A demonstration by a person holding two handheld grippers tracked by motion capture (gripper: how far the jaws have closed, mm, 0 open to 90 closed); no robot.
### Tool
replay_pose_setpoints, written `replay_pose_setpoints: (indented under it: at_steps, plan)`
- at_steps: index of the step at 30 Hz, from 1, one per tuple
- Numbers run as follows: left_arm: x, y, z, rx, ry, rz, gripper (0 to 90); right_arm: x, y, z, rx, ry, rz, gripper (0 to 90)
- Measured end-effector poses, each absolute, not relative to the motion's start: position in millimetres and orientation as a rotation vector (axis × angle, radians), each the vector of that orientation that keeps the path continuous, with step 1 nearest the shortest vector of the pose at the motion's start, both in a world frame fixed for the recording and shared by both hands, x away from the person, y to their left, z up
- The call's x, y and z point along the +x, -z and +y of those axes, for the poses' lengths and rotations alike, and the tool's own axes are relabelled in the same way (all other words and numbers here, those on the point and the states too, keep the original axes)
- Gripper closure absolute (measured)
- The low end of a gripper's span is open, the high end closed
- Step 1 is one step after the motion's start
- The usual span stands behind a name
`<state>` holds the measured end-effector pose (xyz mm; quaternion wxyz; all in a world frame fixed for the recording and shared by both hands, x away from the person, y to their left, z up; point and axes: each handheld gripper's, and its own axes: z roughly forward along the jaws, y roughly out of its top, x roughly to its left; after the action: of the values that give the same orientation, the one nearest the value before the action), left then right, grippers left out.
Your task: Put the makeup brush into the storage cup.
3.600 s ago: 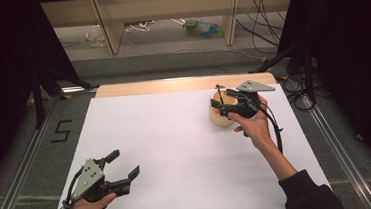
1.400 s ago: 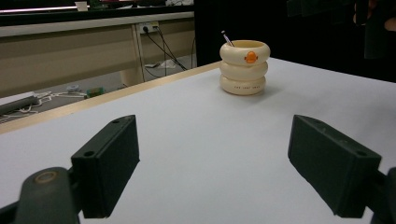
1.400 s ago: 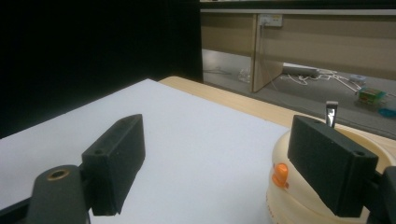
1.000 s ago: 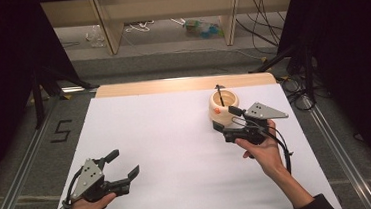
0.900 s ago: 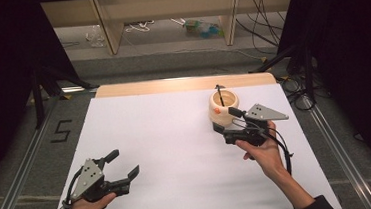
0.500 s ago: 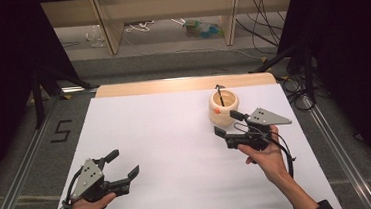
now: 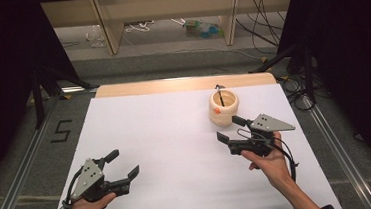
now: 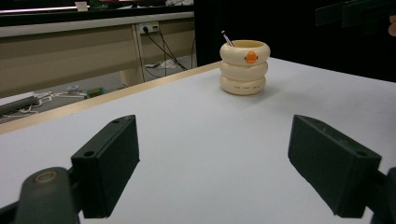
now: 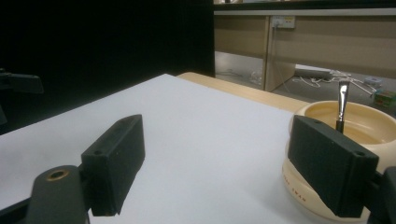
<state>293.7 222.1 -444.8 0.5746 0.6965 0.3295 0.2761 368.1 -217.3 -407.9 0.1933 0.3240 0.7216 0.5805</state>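
Your right gripper [image 7: 229, 129] has pulled back from the cream pen holder [image 7: 223, 107], jaws wide and empty, leaving the brush [image 7: 220, 95] standing inside it, so placing looks done; your left gripper [image 7: 123, 163] rests wide open well left of it.

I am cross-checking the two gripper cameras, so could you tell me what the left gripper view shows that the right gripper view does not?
Left gripper view: the whole cream ringed holder standing upright, its orange mark facing the camera. Right gripper view: the holder's hollow inside, seen close, with the brush's metal ferrule. Both: the white table sheet, the brush in the holder, and open jaws.
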Motion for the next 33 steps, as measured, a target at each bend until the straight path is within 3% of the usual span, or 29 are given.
replay_pose_setpoints:
  at_steps: [33]
  plan:
    - [293.7,445.2,221.9,1.628,-0.643,0.779,16.3,341.3,421.2,-226.9,0.876,-1.623,2.043,17.2]
